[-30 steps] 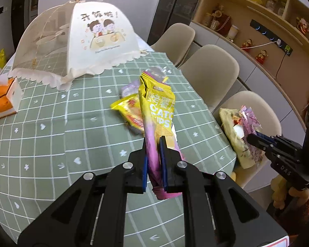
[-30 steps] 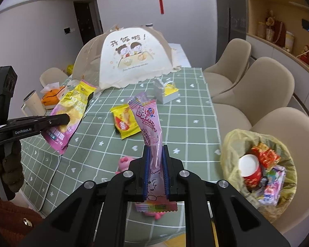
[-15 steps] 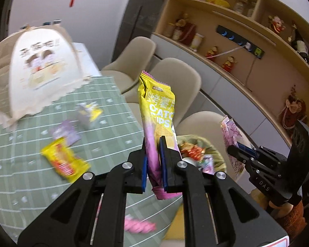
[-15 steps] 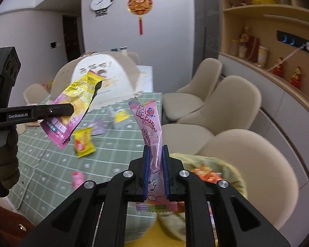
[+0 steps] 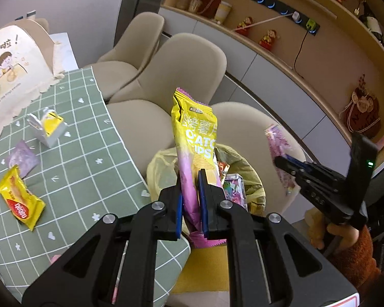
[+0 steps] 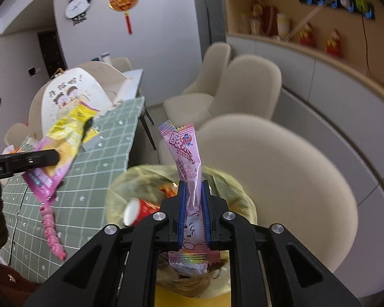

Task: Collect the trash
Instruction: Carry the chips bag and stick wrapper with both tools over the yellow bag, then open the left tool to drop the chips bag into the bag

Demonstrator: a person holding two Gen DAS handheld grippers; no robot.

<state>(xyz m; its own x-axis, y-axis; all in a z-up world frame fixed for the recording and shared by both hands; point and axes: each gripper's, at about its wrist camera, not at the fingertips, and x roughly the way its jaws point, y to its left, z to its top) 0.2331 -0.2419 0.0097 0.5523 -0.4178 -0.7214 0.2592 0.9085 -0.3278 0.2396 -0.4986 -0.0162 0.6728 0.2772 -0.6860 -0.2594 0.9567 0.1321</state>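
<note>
My left gripper [image 5: 190, 202] is shut on a yellow and pink chips bag [image 5: 195, 138] and holds it upright over the yellow trash bag [image 5: 158, 171] on a chair. My right gripper [image 6: 193, 209] is shut on a pink snack wrapper [image 6: 185, 153], held right above the same trash bag [image 6: 120, 186], which holds a red cup [image 6: 138, 208] and other wrappers. The right gripper also shows in the left wrist view [image 5: 284, 163], the left one in the right wrist view [image 6: 53, 157].
On the green checked tablecloth [image 5: 84, 158] lie a yellow snack packet [image 5: 20, 202], a purple wrapper [image 5: 23, 158] and a small white-yellow box [image 5: 48, 128]. A mesh food cover [image 5: 10, 61] stands at the back. Beige chairs [image 5: 181, 64] line the table's right side. A pink toy [image 6: 51, 227] lies near the table edge.
Both grippers have swung right, off the table, and now hold their wrappers over the trash bag on the chair. Both stay shut.
</note>
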